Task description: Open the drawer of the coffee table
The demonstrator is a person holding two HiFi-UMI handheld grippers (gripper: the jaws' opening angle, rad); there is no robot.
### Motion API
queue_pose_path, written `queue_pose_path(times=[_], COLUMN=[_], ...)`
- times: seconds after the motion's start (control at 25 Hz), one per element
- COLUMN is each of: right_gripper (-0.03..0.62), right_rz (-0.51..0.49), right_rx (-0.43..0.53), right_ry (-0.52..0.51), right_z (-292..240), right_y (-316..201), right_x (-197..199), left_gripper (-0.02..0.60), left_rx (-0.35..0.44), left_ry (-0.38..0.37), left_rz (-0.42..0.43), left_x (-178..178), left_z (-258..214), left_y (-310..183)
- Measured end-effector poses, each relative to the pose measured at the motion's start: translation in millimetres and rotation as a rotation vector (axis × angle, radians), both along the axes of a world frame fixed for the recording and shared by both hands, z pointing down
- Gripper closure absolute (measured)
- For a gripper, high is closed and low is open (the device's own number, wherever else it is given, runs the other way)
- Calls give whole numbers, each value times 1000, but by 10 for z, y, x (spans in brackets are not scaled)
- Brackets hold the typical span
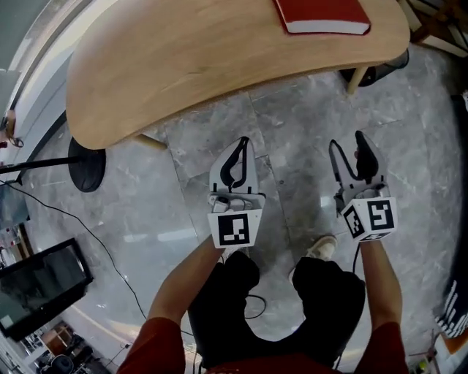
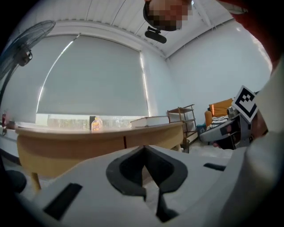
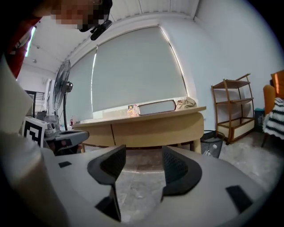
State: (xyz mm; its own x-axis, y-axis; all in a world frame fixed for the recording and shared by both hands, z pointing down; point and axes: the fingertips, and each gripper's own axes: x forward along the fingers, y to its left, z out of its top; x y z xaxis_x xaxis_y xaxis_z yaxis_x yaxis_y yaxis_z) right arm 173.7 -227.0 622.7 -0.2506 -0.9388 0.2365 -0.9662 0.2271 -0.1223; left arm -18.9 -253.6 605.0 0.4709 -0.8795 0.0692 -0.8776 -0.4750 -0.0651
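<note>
The coffee table (image 1: 219, 51) is light wood with a curved edge and fills the top of the head view. A red book (image 1: 322, 14) lies on it. Its front panel (image 3: 155, 128) shows a vertical seam near the left. My left gripper (image 1: 242, 146) hovers over the floor just short of the table's edge, its jaws shut with nothing in them. My right gripper (image 1: 346, 142) is beside it to the right, open and empty, also short of the table. In the left gripper view the table front (image 2: 88, 142) stands ahead of the closed left gripper (image 2: 143, 150). The right gripper (image 3: 143, 157) stands open.
Grey stone floor (image 1: 292, 146) lies under both grippers. A fan base (image 1: 88, 166) with a cable stands at the left and a dark screen (image 1: 40, 281) sits lower left. A black bin (image 3: 212, 144) and a wooden shelf (image 3: 233, 106) stand right of the table. The person's shoe (image 1: 320, 247) is below.
</note>
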Motion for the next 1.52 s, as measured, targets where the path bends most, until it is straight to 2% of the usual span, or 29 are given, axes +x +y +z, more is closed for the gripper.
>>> queue_pose_path(times=[0.12,0.28,0.4,0.56,0.72,0.84,1.0,1.12,1.2,1.32,1.4,1.52], right_gripper=[356,356,356,356,355,355,352,352,352,352,352,352], right_rz=[1,24,-32,-52,-59,-77,-75,-86,-114,-161,-159,-166], right_rx=[10,-1,1,-8,-41,-37,-35,-41,-55,-97,-111,-97], right_ry=[8,73,108,103,76,78,63,49,-7,-221,-352,-445], right_z=[471,950,1168,1327,1419,1415,1408,1424,1448,1444,1400,1304], right_y=[-133,-288,-307,-301,-289,-275,-331,-354,-374,-453,-526,-641], right_x=[27,55,-53,-127,-183,-232,-251,-291,-335,-422,-427,-448], left_gripper=[575,575,575,575,575,575,575,575,575,575,575,575], left_rx=[0,0,20,55,23,60,44,40,35,17,10,7], left_ry=[2,24,19,-15,-17,-47,-20,-27,-25,-20,-16,-18], left_rz=[13,89,107,115,83,102,99,107,111,109,102,96], left_x=[-3,54,44,55,5,39,56,64,75,66,51,35], left_z=[507,1005,1242,1375,1431,1395,1414,1422,1442,1497,1507,1508], left_y=[-106,-248,-292,-302,-305,-311,-297,-263,-258,-295,-316,-329])
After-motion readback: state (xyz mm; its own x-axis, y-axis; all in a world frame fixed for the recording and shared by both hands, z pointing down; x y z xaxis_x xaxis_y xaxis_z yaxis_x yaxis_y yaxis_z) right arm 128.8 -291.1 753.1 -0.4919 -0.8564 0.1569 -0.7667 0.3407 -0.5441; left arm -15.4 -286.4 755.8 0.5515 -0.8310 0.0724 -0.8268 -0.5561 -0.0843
